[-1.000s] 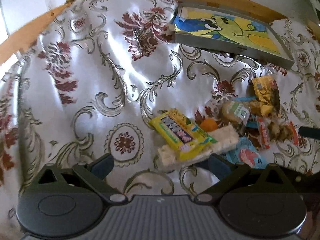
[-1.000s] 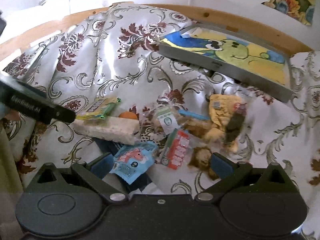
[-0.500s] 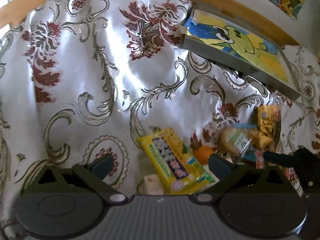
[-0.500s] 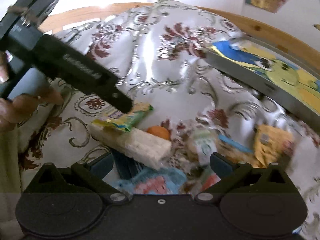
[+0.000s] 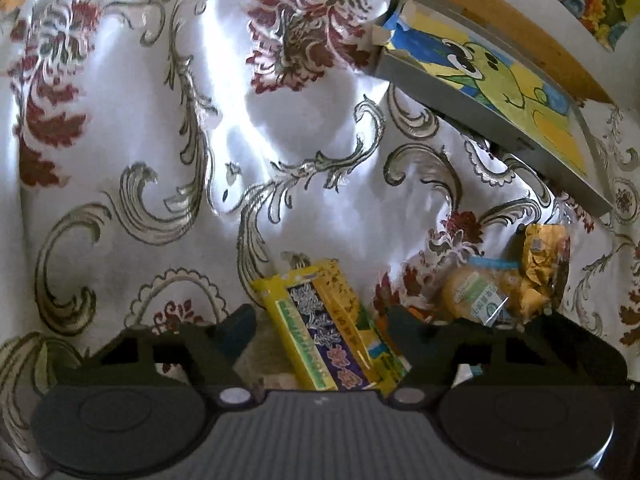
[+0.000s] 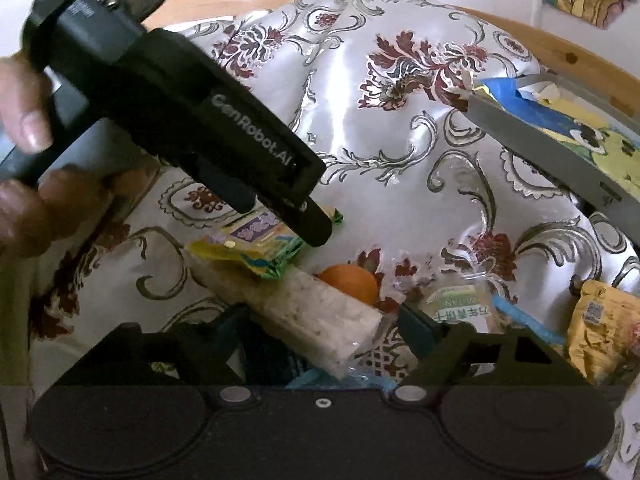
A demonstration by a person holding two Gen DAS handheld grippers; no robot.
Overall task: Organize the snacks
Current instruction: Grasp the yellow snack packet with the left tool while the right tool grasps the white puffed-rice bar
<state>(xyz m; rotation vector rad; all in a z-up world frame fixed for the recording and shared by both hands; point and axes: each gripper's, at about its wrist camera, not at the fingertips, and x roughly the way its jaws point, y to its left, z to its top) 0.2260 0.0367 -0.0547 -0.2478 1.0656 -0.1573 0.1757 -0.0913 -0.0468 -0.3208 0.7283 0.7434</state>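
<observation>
A shiny white cloth (image 5: 320, 152) with red flowers and grey scrolls is covering the whole surface. A grey tray (image 5: 486, 110) with a cartoon drawing inside is lying at two o'clock in the left wrist view, well apart from the snacks.

The left gripper (image 5: 320, 326) is sitting low over a yellow snack packet (image 5: 326, 330), its fingers (image 5: 236, 330) standing apart on either side of the packet; I cannot tell whether they are touching it. In the right wrist view the same tool is coming in from ten o'clock, a hand (image 6: 24, 168) gripping its handle, its tip resting at the packet's far end.

The right gripper (image 6: 320, 330) is spread wide, straddling a long pale rice bar (image 6: 312, 316) that is lying under the yellow packet.

A crumpled golden bag (image 5: 544, 264) is lying at four o'clock in the left view, just beside a round bun in a clear wrapper (image 5: 476, 290). A small orange fruit (image 6: 350, 282) is sitting against the rice bar's far side.
</observation>
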